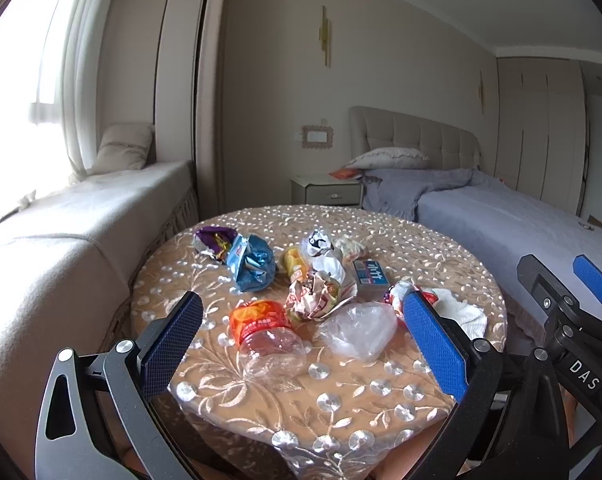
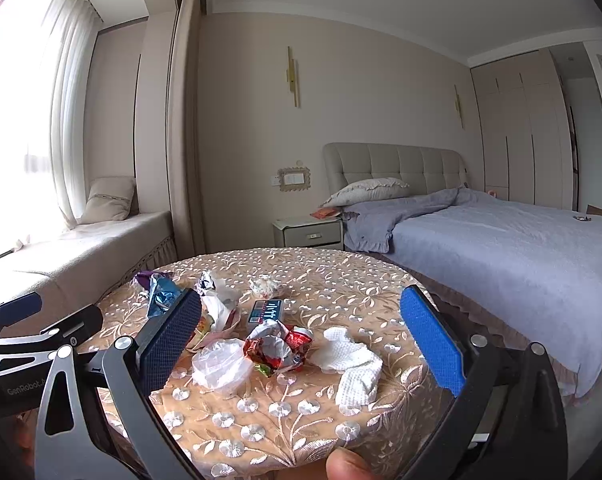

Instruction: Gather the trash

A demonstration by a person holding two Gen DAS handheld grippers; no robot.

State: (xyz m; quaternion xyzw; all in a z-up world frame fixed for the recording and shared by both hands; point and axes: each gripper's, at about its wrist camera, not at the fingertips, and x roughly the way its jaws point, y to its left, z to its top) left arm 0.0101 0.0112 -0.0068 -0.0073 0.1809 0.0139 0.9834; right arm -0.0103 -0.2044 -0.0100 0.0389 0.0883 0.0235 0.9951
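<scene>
On the round table (image 1: 381, 408), covered by a floral embroidered cloth, the trash is spread in a loose cluster. Little writing can be read: "DAS" is printed on the right gripper's body where it enters the left wrist view at the right edge, and "GenRobot" is printed on the left gripper's body at the left edge of the right wrist view. White characters are carried on the small blue box (image 1: 371, 276) (image 2: 265, 310), but they cannot be made out. The print on the orange label of the crushed clear bottle (image 1: 267, 338) is too small to read.

The left gripper (image 1: 303, 344) is held with its jaws wide apart, above the near edge of the table, with the bottle and a clear plastic bag (image 1: 359, 330) (image 2: 221, 366) framed between them. The right gripper (image 2: 301, 344) is likewise held spread, nothing clasped, with a crumpled red wrapper (image 2: 279, 346) and a white paper towel (image 2: 351, 364) between its fingers.

A blue foil packet (image 1: 251, 262) and a purple wrapper (image 1: 215, 240) lie farther back; in the right wrist view both are partly hidden behind the left finger. A fingertip is cut off at the bottom edge there.
</scene>
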